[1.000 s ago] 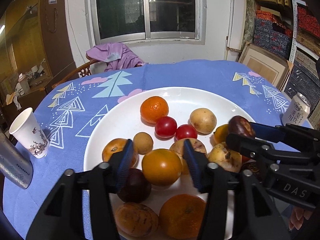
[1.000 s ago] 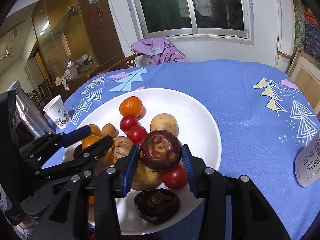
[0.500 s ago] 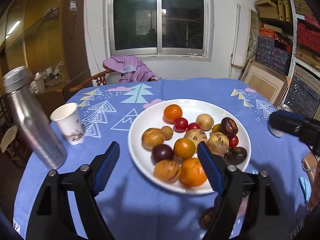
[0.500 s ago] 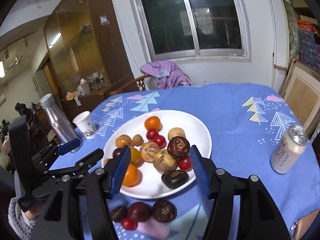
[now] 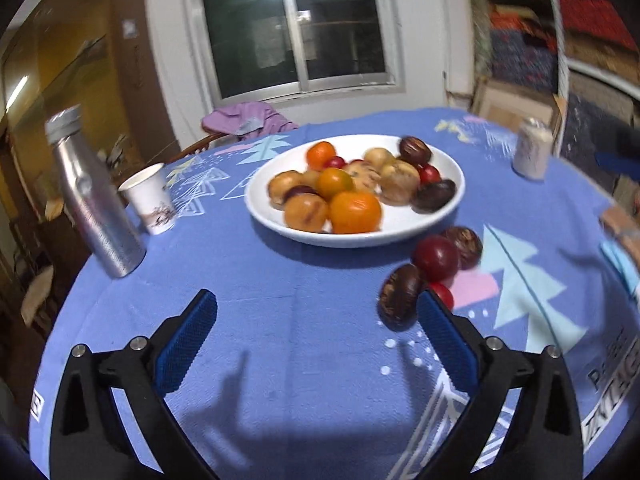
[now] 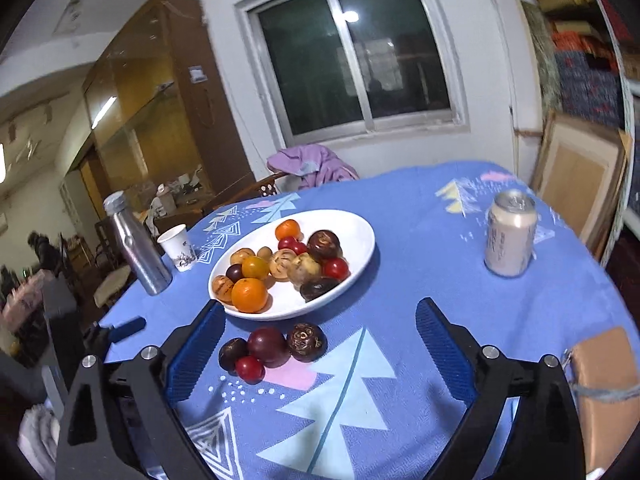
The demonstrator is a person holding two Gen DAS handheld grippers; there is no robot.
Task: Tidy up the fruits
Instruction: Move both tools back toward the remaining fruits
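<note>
A white plate (image 5: pixel 400 232) (image 6: pixel 360 256) holds a heap of oranges, tomatoes and brown and dark fruits. Near its front rim, loose on the blue cloth, lie a dark fruit (image 5: pixel 398 296) (image 6: pixel 233 354), a red-purple fruit (image 6: pixel 268 346), a brown fruit (image 6: pixel 306 342) and a small tomato (image 6: pixel 249 368). My left gripper (image 5: pixel 316 304) hangs over bare cloth short of the plate, jaws opening, nothing between them. My right gripper (image 6: pixel 320 308) is above the loose fruits, jaws opening wide and touching none of them.
A silver bottle (image 5: pixel 96 200) and a paper cup (image 5: pixel 150 200) stand left of the plate. A drink can (image 6: pixel 510 234) stands at the right. A tan flat object (image 6: pixel 604 364) lies at the table's right edge. Behind the table is a chair with purple cloth (image 6: pixel 312 166).
Both grippers have pulled back from the plate towards the table's near side and spread their jaws. The right one let go of a dark fruit; the left one left the orange fruit on the plate.
</note>
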